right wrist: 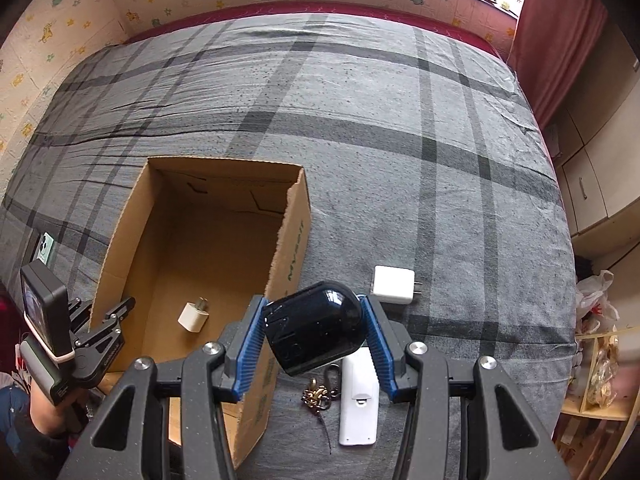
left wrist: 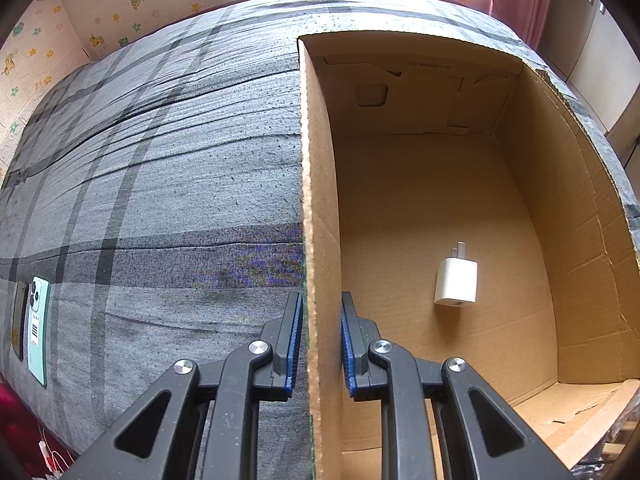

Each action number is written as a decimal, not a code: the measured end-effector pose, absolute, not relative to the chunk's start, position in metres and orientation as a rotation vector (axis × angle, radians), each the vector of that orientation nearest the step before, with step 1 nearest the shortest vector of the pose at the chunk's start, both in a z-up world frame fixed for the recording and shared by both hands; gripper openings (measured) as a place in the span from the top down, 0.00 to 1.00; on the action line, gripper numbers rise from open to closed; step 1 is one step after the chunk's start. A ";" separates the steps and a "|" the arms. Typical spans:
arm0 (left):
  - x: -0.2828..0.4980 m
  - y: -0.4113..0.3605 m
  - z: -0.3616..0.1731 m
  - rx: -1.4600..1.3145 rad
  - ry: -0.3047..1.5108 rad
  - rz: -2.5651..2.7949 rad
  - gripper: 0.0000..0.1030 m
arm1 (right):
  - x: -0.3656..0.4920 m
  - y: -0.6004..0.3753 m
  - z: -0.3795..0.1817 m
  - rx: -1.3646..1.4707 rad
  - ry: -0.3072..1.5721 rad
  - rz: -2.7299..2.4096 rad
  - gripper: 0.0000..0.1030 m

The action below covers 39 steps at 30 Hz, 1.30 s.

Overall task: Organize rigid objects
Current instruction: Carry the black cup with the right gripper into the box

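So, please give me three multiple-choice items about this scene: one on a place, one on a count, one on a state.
1. Where is the small white charger?
A. inside the cardboard box
B. on the bedspread
C. in a gripper

2. How many white chargers show in the right wrist view?
A. one
B. two
C. three

3. What does the right gripper hold?
A. nothing
B. keys
C. black mouse

Answers:
1 A, it lies on the box floor.
2 B, one in the box, one on the bedspread.
3 C, both pads press its sides.

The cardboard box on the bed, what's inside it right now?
Inside the cardboard box lies one small white charger plug on the bare floor. The near corner beneath the left gripper is hidden.
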State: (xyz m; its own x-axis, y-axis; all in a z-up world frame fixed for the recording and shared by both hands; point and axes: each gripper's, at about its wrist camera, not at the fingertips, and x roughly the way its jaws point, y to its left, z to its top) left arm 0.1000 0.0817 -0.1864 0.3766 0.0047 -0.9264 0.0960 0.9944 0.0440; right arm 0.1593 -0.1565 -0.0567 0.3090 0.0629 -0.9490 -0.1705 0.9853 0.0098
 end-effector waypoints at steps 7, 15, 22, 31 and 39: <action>0.100 0.082 -0.186 0.095 1.183 -0.059 0.80 | 0.160 -0.120 -0.062 -0.112 1.252 0.217 0.50; 0.100 0.081 -0.187 0.094 1.183 -0.059 0.80 | 0.160 -0.087 -0.075 -0.124 1.272 0.270 0.50; 0.100 0.082 -0.187 0.094 1.183 -0.058 0.80 | 0.160 -0.066 -0.098 -0.125 1.307 0.294 0.50; 0.100 0.081 -0.187 0.095 1.182 -0.058 0.80 | 0.161 -0.047 -0.140 -0.117 1.369 0.290 0.50; 0.099 0.081 -0.186 0.099 1.181 -0.058 0.80 | 0.164 -0.039 -0.175 -0.112 1.436 0.266 0.50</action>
